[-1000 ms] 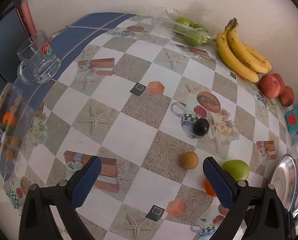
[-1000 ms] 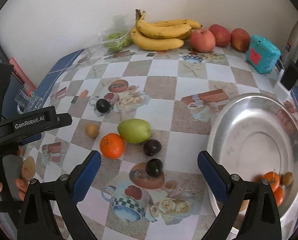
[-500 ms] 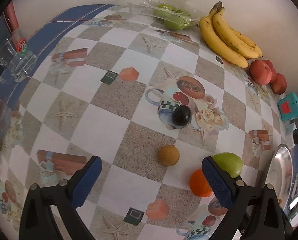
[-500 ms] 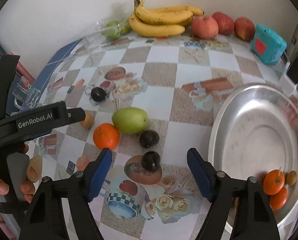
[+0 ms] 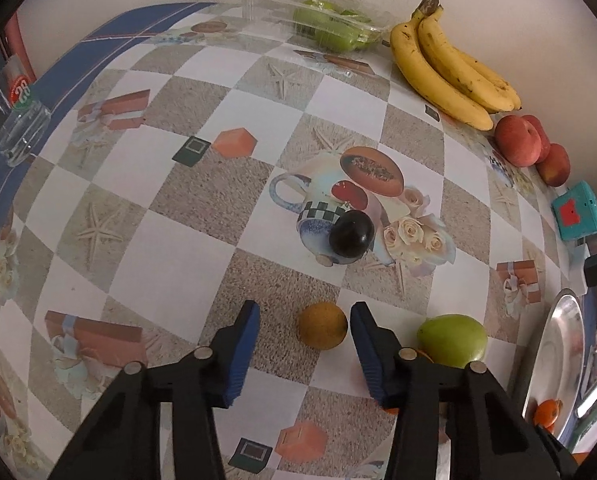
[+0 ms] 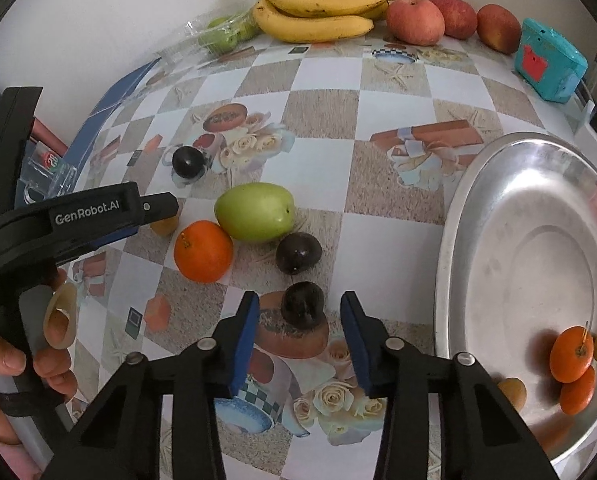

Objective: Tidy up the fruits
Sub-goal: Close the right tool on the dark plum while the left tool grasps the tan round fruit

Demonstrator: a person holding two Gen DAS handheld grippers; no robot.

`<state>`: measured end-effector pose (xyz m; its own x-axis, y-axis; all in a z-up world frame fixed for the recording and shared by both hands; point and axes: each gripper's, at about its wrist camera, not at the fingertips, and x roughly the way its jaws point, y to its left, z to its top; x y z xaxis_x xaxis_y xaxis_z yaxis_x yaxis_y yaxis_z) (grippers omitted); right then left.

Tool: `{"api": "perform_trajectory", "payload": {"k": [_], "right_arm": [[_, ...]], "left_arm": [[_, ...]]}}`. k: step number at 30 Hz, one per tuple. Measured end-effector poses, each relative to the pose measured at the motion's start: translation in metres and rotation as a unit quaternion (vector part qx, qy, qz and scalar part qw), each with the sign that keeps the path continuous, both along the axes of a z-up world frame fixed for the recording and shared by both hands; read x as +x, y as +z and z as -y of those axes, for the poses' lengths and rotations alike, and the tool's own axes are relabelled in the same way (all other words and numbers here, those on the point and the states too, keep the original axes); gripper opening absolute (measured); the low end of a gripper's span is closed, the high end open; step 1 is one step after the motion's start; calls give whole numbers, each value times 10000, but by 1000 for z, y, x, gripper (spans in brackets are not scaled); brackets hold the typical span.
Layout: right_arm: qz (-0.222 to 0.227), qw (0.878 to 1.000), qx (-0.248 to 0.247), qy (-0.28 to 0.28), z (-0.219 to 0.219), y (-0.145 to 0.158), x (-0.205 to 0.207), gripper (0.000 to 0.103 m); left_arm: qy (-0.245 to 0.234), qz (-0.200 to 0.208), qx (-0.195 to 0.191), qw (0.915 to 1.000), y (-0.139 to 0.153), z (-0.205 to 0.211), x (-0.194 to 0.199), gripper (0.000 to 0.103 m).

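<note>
I'm at the pick-up step on both sides: two loose fruits are lined up, and each has to go into the metal bowl (image 6: 454, 216).

The small brown fruit (image 5: 322, 325) lies on the desk (image 5: 146, 264), well left of the bowl, just left of the green mango (image 5: 452, 339). It sits between the blue pads of my left tool (image 5: 304, 330), whose jaws have just been closing; I see a gap on each side, so they stand apart, not yet clamped.

The nearer dark plum (image 6: 302, 305) lies left of the bowl, just in front of a second plum (image 6: 298, 253) and right of the orange (image 6: 203, 251). My right tool (image 6: 298, 314) brackets it, jaws likewise just closing and apart; the plum may sit slightly beyond the tips, the fisheye makes that hard to judge.

Next I'd lower a touch, finish closing on both, then lift and carry them to the bowl, where oranges (image 6: 570, 354) already lie.
</note>
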<state>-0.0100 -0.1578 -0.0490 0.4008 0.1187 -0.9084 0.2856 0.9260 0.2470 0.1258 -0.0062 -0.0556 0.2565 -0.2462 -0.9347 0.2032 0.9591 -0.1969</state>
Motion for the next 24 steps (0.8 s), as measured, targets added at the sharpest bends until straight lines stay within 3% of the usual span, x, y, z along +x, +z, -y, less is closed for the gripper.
{"api": "perform_trajectory", "payload": {"k": [7,15,24], "right_arm": [[-31,10000,-45,37,-1,-3,2,26],[-34,10000,-49,24,-2,-4,3,23],[238,9996,48,-118,4,14,-2,23]], "left_arm": [[-52,-16,7,10000,-2,2,0,28],[-18,12,12,10000,3,-2,2,27],[32,265,-19,9996,27,-6,0,27]]}}
